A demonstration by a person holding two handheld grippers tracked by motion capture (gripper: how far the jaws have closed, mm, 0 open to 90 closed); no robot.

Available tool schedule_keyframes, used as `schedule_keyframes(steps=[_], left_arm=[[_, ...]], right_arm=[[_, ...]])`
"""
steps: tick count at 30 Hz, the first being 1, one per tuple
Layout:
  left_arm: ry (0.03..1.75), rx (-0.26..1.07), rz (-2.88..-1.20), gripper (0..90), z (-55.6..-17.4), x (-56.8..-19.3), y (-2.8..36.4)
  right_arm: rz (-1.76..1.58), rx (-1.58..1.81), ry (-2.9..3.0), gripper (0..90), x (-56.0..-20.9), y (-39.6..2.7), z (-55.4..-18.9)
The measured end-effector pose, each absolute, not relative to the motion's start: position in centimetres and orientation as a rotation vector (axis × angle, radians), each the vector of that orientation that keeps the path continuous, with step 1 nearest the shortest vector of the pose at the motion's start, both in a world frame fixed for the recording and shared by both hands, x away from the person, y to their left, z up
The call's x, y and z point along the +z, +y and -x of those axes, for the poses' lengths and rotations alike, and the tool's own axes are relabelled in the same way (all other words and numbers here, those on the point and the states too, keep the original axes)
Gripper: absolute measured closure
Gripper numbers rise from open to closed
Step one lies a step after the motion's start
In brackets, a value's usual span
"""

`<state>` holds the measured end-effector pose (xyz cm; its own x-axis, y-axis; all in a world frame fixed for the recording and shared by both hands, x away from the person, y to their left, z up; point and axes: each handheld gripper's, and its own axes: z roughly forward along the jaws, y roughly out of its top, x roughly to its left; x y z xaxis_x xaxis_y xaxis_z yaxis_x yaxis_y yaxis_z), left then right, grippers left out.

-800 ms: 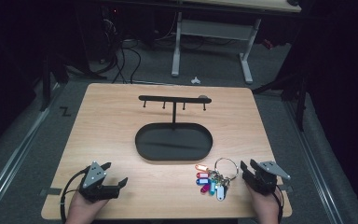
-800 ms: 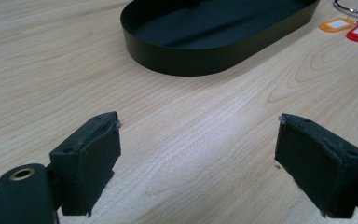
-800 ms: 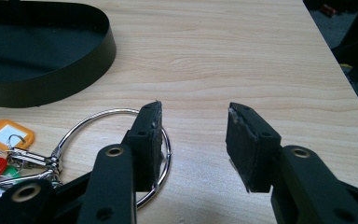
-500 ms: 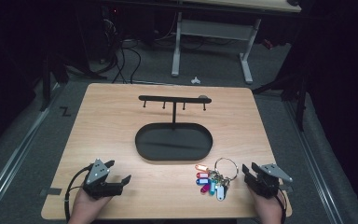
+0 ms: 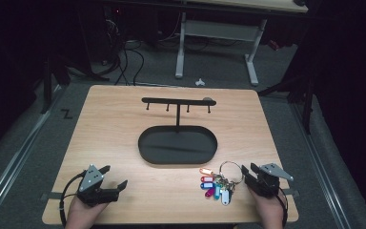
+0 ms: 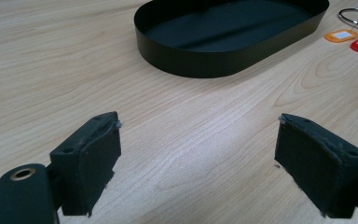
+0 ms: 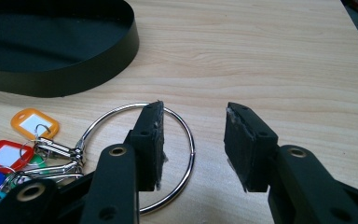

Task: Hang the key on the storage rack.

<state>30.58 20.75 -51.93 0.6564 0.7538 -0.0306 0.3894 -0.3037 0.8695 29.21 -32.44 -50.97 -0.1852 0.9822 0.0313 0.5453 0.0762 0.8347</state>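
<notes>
key ring [image 7: 168, 154] partly behind jaw, tags [image 7: 4, 156] cropped

A dark mark shaped like the letter Z [image 5: 66, 114] stands on the grey floor just left of the table's far left corner. The white label windows of the coloured key tags [image 7: 9, 154] near the right gripper carry no writing that can be read.

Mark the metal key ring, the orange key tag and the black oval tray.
metal key ring [image 7: 186, 135]: right gripper view, right arc of the wire
orange key tag [image 7: 33, 124]: right gripper view, white label
black oval tray [image 5: 177, 160]: high view, near rim
</notes>
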Motion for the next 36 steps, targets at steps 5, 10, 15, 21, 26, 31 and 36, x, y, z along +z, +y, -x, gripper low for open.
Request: schedule_keyframes(steps=[5, 10, 15, 21, 26, 31, 36], left_arm=[[0.897, 0.484, -1.927, 14.8, -30.3, -51.9, 21.0], [0.891, 0.484, -1.929, 14.8, -30.4, -51.8, 21.0], [0.883, 0.494, -1.942, 14.8, -30.2, -51.8, 20.9], [0.899, 0.499, -1.904, 15.1, -30.1, -51.6, 21.2], [0.909, 0.480, -1.910, 15.7, -30.5, -51.5, 21.1], [0.912, 0.490, -1.919, 16.3, -30.3, -51.4, 20.7], [0.876, 0.495, -1.919, 19.3, -30.3, -50.8, 20.1]], right_arm=[[-1.508, 0.998, 1.788, 58.3, -50.9, -32.6, -29.7], [-1.520, 0.975, 1.776, 60.6, -50.7, -33.0, -29.9], [-1.509, 0.965, 1.811, 68.3, -50.2, -33.3, -29.7], [-1.523, 0.936, 1.907, 71.1, -49.7, -33.0, -30.2], [-1.509, 0.904, 1.960, 66.5, -49.7, -32.8, -30.6], [-1.513, 0.862, 2.021, 61.0, -49.4, -32.5, -30.7], [-1.487, 0.763, 2.110, 58.1, -49.5, -31.8, -30.5]])
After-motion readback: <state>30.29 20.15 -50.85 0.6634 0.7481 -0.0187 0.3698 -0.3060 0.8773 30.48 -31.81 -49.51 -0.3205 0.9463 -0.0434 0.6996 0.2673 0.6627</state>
